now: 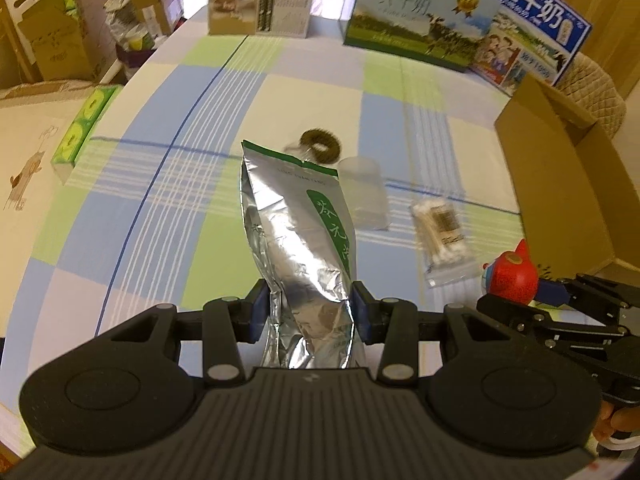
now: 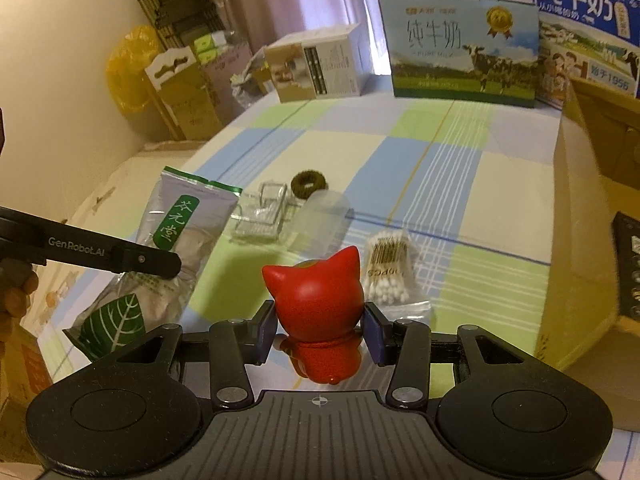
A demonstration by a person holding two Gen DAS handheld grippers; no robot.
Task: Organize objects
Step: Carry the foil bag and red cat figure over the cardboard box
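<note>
The checked tablecloth [image 2: 460, 200] covers the whole work surface, and at its right edge stands an open cardboard box [image 1: 560, 184], which looks like the likely place for the loose items, though nothing yet lies visibly inside it. Two milk cartons [image 2: 464, 48] and a smaller printed box [image 2: 316, 64] stand at the far edge, well apart from the action.

Nearer, the foil tea pouch [image 1: 296, 232] is in the left gripper [image 1: 310, 312], whose blue pads press into its crumpled lower part from both sides, pinching it; the pouch stands up from the jaws and seems lifted at that end. Beside it to the right, the red cat figurine [image 2: 316, 292] sits between the pads of the right gripper [image 2: 320, 330], which close against its body just below the head.

Left on the cloth are a clear plastic cup on its side [image 2: 320, 216], a bag of cotton swabs [image 2: 390, 272], a clear clip-like holder [image 2: 262, 214] and a dark hair tie [image 2: 308, 184], all close together.

To carry both well, I'd say the pouch wants a firm squeeze, since foil slips and flops; the figurine is round and smooth, so keep it level and go slowly. Swinging right towards the box, the two tools are close and could knock together, so moving one first seems wiser.
</note>
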